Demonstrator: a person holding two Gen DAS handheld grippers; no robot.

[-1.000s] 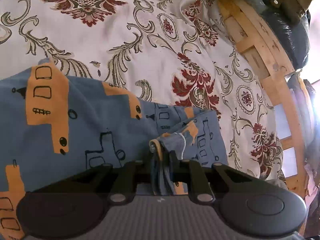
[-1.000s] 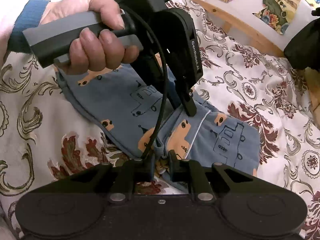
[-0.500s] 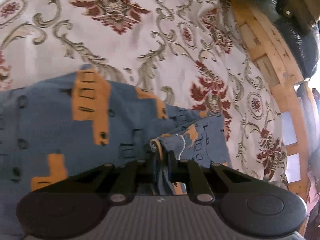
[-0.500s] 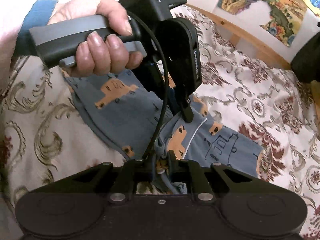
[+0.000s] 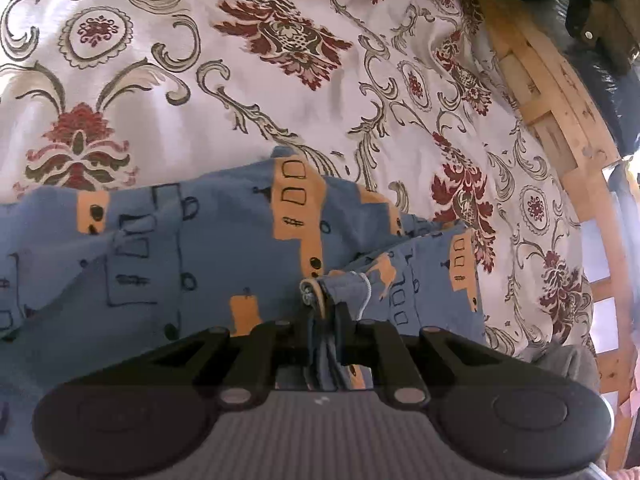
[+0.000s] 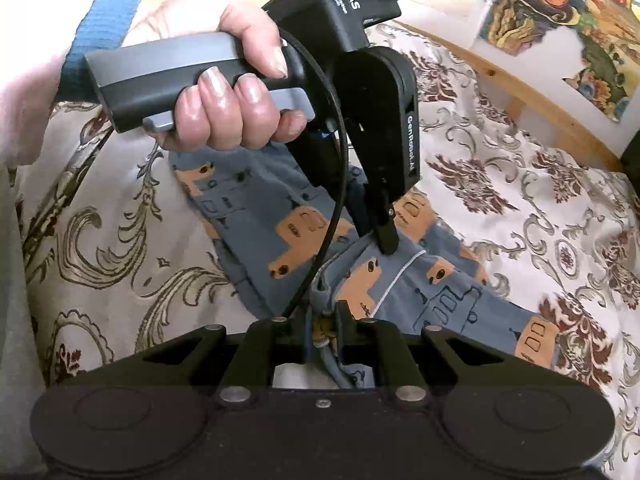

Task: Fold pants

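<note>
Pinching a bunched fold of the pants (image 5: pixel 224 248), our left claw (image 5: pixel 325 320) has its fingers pressed onto a gathered edge with white stitching. From the left wrist view the blue cloth, printed with orange vehicles, spreads out to the left over the bed (image 5: pixel 280 92), whose cover is pale with dark red flowers and grey scrolls. A wooden frame (image 5: pixel 560 112) runs along the bed's right edge, with a dark bag (image 5: pixel 612 60) beyond it.

From the right wrist view, our right claw (image 6: pixel 325 320) is likewise pressed together on a fold of the pants (image 6: pixel 448 292), the cloth caught between its fingers. Just ahead, the left claw (image 6: pixel 384 240) comes down onto the same garment, its tip touching the cloth beside a white seam line. Our left hand (image 6: pixel 232 108) wraps around its grey handle, a blue cuff (image 6: pixel 104 20) showing at the wrist. A black cable (image 6: pixel 332 216) loops from that tool down toward the right claw. The pants lie across the middle of the bed (image 6: pixel 540 208), and bright pictures (image 6: pixel 560 28) hang on the wall past its far edge.
</note>
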